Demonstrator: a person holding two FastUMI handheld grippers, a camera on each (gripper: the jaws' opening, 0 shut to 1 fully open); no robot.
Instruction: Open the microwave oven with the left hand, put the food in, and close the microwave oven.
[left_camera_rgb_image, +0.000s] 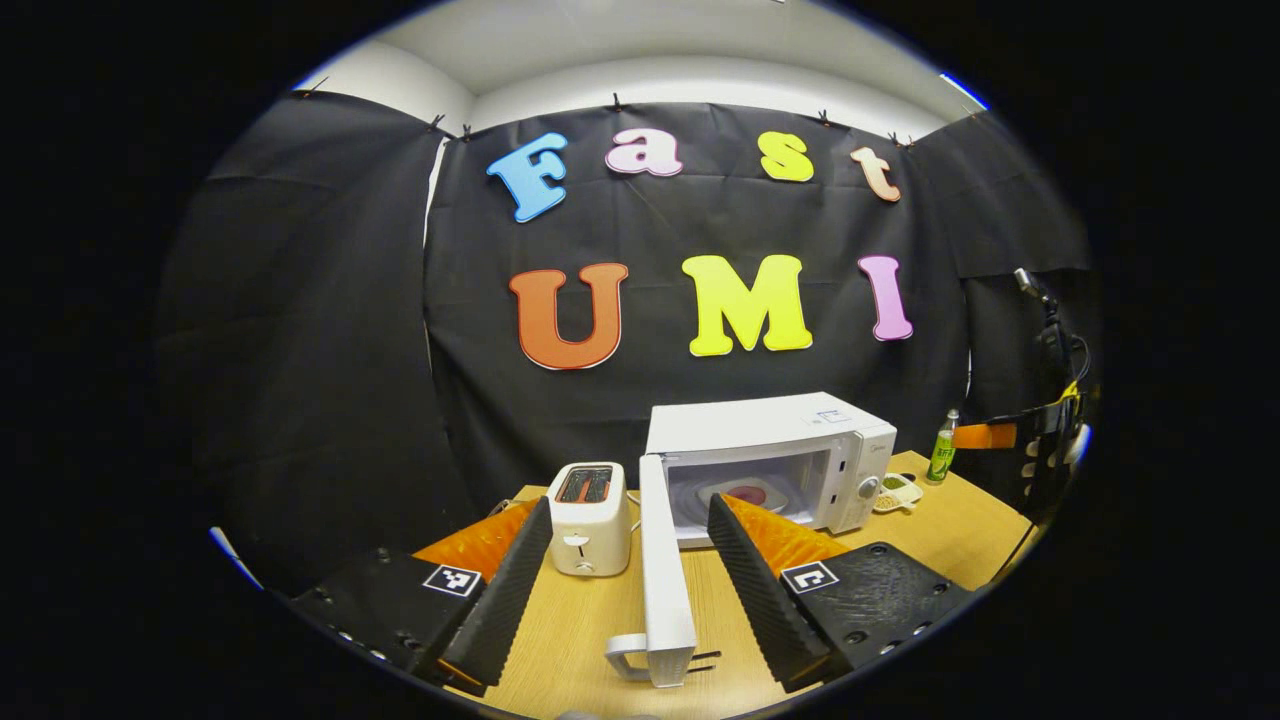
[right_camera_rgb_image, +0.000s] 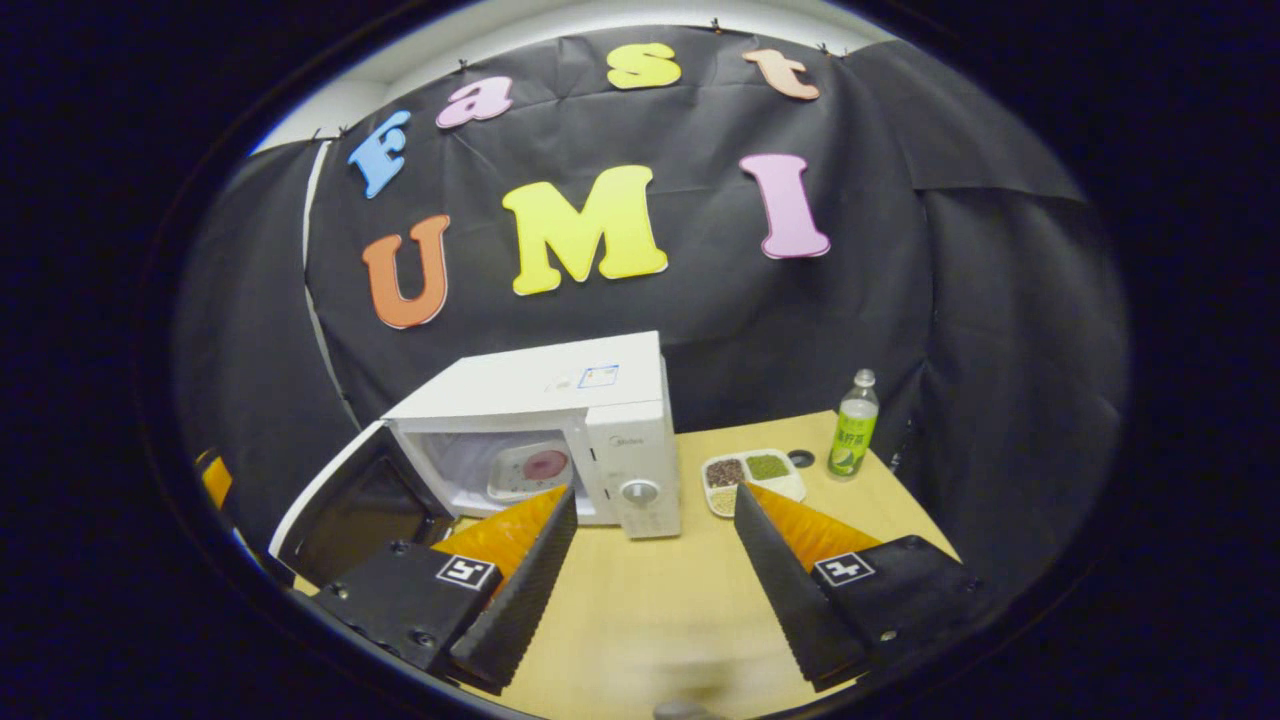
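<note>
- Left gripper (left_camera_rgb_image: 628, 590), nearest the lens in the left gripper view, hangs with its jaws wide apart and holding nothing; the microwave door (left_camera_rgb_image: 665, 570) stands edge-on between the two fingers, its handle (left_camera_rgb_image: 628, 660) at the near end — whether either finger touches the door cannot be told.
- Microwave oven (left_camera_rgb_image: 770, 455) sits on the wooden table (left_camera_rgb_image: 590, 640) with its cavity exposed; a plate of food (left_camera_rgb_image: 745, 493) with a reddish piece on it already rests inside, on the cavity floor.
- Right gripper (right_camera_rgb_image: 655, 580) hovers in front of the microwave oven, jaws likewise spread and empty, well clear of the cavity; the control knob (right_camera_rgb_image: 640, 491) lies just beyond its fingers.
- Judging by how things lie, opening and loading look done — the closing step is in hand.
- Next move, by that reading, calls for the left gripper to swing the door round on its hinge toward the microwave oven's front until it latches; the right gripper should keep out of the door's arc.
- White toaster (left_camera_rgb_image: 590, 517) stands just left of the microwave oven, beside the open door; a divided snack tray (right_camera_rgb_image: 752, 477) and a green bottle (right_camera_rgb_image: 853, 425) sit to its right, clear of the work.
</note>
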